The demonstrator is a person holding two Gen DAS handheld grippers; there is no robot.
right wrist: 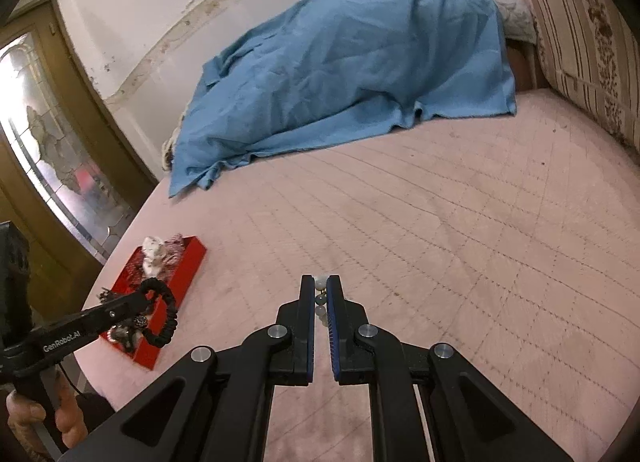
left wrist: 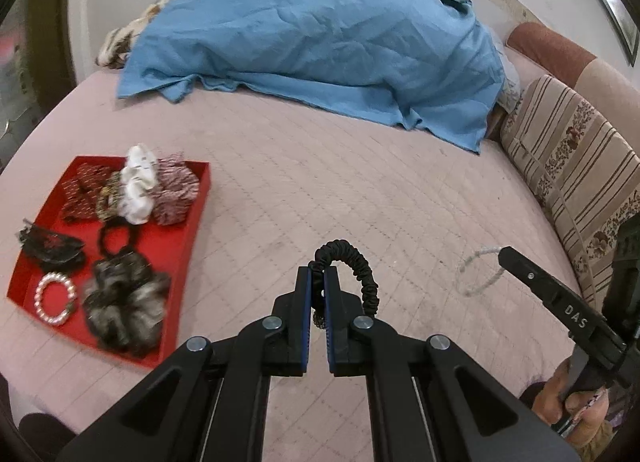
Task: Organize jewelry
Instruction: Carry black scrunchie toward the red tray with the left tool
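I am gripping a black hair tie point(left wrist: 362, 274) in the left claw point(left wrist: 319, 274), a bead bracelet point(right wrist: 320, 296) in the right claw point(right wrist: 320, 282); I am advising low, separate releases inside the red tray point(left wrist: 188, 229).

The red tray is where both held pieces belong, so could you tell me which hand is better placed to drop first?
Left, probably. Its tongs, gripping the black hair tie, sit beside the red tray; the right tongs hold the beaded bracelet farther away.

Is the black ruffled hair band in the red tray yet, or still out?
Out. The left tool is shut on the black ruffled hair band, right of the red tray.
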